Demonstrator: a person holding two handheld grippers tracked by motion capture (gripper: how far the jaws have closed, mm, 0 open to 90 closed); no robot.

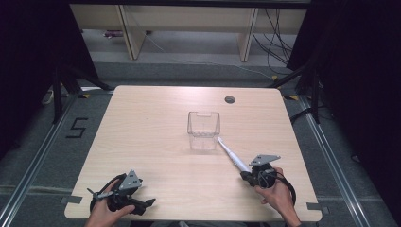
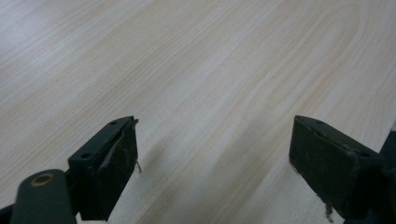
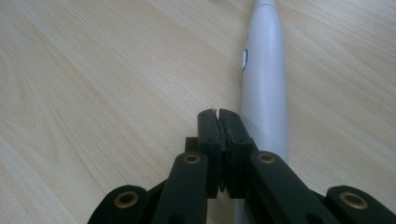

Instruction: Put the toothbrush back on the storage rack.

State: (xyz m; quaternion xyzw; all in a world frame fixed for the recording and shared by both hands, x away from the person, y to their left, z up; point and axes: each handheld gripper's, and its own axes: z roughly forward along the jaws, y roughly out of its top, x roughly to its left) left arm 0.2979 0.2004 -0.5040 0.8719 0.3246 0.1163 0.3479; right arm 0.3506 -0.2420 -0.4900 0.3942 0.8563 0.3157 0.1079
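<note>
A white electric toothbrush lies on the wooden table, its head end close to the front right corner of a clear plastic container that stands upright at the table's middle. My right gripper sits at the handle end. In the right gripper view its jaws are pressed together on nothing, and the toothbrush runs along their right side. My left gripper rests near the front left edge. Its jaws stand wide apart over bare wood.
A round cable hole sits near the table's far edge. Beyond the table are a grey floor, wooden furniture legs and loose cables. Dark curtains flank both sides.
</note>
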